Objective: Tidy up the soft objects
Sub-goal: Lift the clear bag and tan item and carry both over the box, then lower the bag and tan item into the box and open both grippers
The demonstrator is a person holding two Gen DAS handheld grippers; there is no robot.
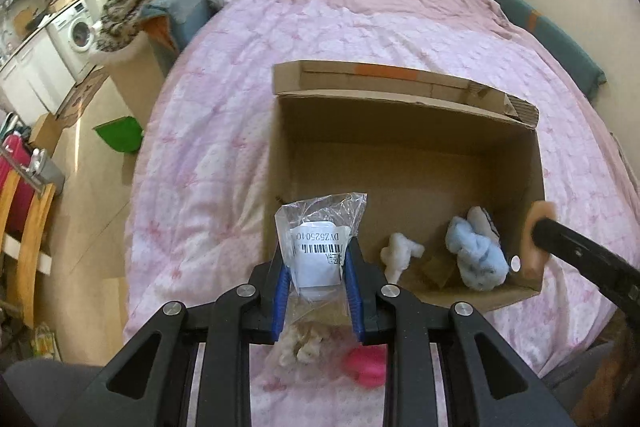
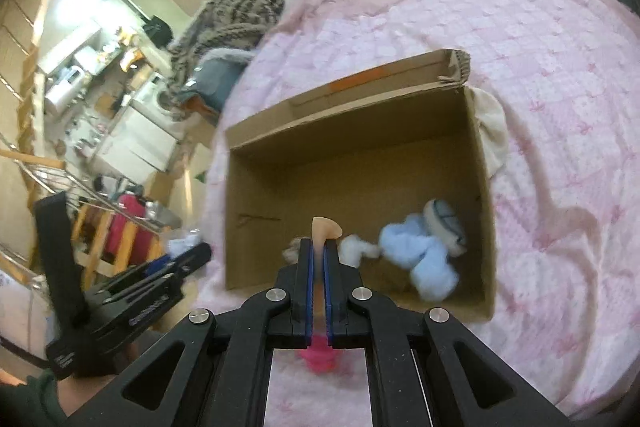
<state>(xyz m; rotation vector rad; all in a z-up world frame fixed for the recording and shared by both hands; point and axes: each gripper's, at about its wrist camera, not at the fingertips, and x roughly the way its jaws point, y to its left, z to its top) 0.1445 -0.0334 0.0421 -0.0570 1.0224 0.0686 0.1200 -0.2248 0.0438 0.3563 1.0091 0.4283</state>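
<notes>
My left claw is clamped on a crinkled clear plastic bag with a white barcode label, its blue pads pinching the bag's lower half so the top stands free above the near-left corner of the open brown cardboard box. My right claw is fully closed on a thin peach-coloured soft disc, held edge-up over the box's near wall, ready, I judge, to drop in. Inside the box, toward its near-right corner, lie a fluffy pale-blue plush toy and a small white fluffy tuft. Outside the box, just before its near wall on the pink quilted bed, a bright pink soft item and a beige fluffy bundle await sorting.
</notes>
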